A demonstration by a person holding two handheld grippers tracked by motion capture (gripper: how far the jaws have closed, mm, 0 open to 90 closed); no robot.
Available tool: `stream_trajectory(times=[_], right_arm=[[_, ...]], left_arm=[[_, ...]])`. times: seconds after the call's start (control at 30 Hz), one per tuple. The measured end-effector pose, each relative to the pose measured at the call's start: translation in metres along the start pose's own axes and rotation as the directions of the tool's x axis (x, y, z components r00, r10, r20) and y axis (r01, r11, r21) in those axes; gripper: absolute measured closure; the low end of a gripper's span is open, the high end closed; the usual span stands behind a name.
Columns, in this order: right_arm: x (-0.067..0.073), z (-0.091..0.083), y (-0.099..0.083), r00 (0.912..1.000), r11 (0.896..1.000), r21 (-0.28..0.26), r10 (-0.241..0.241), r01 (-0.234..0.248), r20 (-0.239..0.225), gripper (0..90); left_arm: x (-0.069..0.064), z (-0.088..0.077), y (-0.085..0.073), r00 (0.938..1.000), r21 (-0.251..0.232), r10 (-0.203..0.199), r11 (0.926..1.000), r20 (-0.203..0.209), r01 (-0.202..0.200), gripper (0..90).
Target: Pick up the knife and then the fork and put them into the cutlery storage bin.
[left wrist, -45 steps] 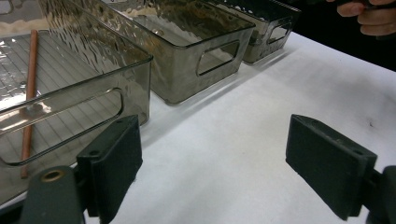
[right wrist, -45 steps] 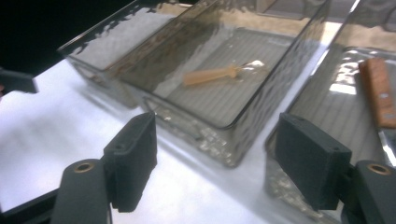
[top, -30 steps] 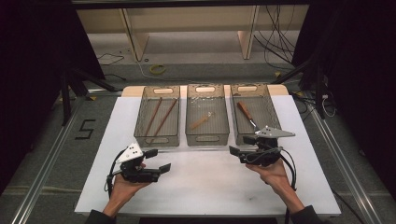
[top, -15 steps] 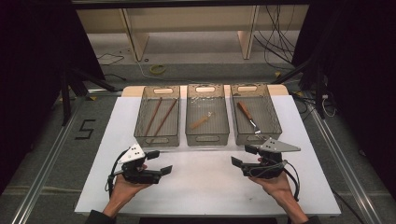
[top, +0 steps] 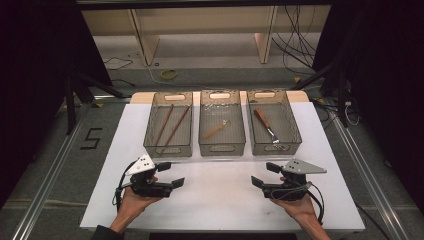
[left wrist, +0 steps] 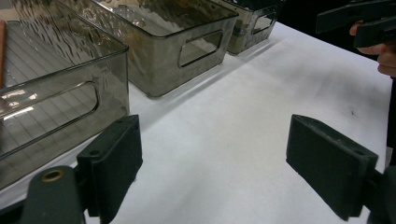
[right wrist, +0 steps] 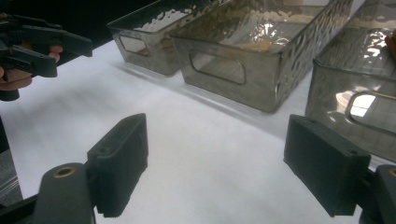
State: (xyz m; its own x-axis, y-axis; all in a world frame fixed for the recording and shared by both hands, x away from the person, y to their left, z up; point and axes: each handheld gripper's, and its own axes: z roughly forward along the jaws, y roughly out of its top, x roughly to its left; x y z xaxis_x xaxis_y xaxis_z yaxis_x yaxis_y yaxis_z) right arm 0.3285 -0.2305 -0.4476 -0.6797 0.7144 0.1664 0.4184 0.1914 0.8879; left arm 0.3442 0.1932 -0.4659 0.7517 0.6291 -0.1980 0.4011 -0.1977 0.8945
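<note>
On the white table (top: 220,200), at six o'clock of the three bins, both tools rest low with nothing between the jaws. The left gripper (top: 171,175) has its jaws wide apart, and the right gripper (top: 265,175) also. The nearest things are the two chopsticks (top: 170,125) in the left bin (top: 168,150), at twelve o'clock from the left gripper, and the knife (top: 266,125) in the right bin (top: 275,146). To reach well, I think each hand should rise over the near wall first, then come down along the handle, jaws across it, not touching the plastic.
</note>
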Motion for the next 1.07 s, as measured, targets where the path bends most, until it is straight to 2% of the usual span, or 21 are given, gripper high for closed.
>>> stream_trajectory(times=[0.3,1.07], right_arm=[[-0.0004,-0.0056,-0.0077,0.9999,1.0,0.004,0.005,-0.005,0.01,22.5],[-0.003,-0.0073,-0.007,0.9998,1.0,-0.007,0.006,-0.006,0.019,22.7]], left_arm=[[-0.0012,0.0011,-0.0004,1.0,0.005,0.003,1.0,0.006,-0.003,17.7],[-0.0002,0.0023,-0.0006,1.0,0.007,-0.001,1.0,0.005,0.001,17.7]])
